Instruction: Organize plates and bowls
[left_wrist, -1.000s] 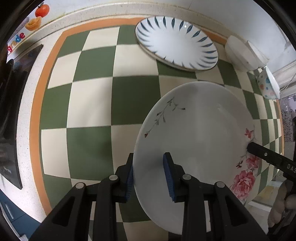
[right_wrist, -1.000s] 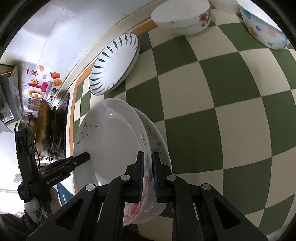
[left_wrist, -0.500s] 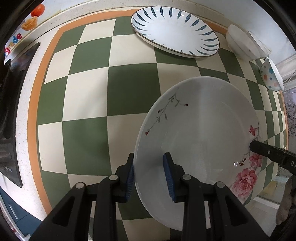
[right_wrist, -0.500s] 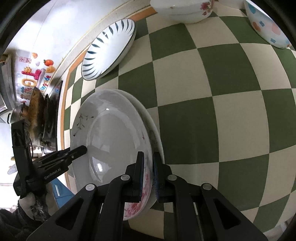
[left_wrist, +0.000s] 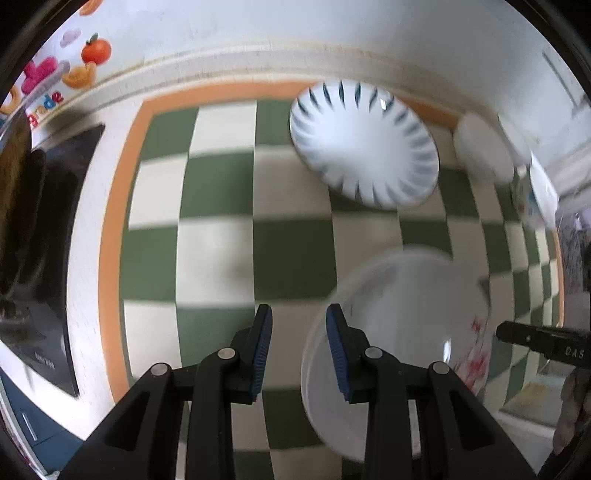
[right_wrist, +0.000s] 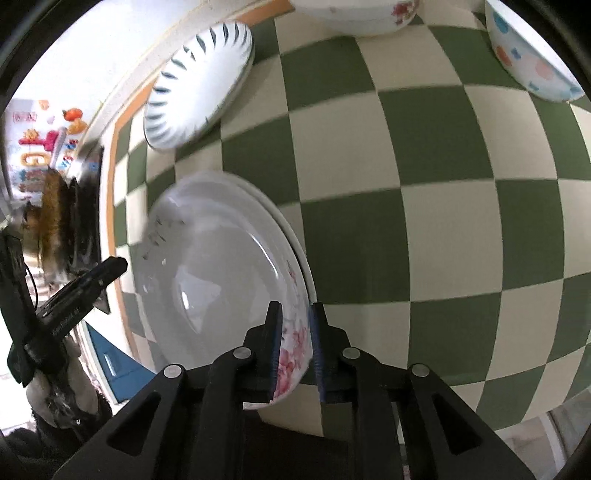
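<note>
A white plate with pink flowers (right_wrist: 221, 266) is held off the checked mat, tilted; my right gripper (right_wrist: 293, 347) is shut on its flowered rim. In the left wrist view the same plate (left_wrist: 406, 306) is blurred, right of my left gripper (left_wrist: 298, 347), which is open and off the plate's edge. A white plate with dark blue rim strokes (left_wrist: 364, 146) lies at the back of the mat; it also shows in the right wrist view (right_wrist: 199, 83).
A white flowered bowl (right_wrist: 354, 14) and a spotted bowl (right_wrist: 528, 55) stand at the mat's far side. A black stove (left_wrist: 37, 240) lies left of the green checked mat (left_wrist: 218, 236). The wall runs behind.
My left gripper has let go of the flowered plate's rim and pulled back left. The right gripper still holds the plate. Both views are blurred from motion.
</note>
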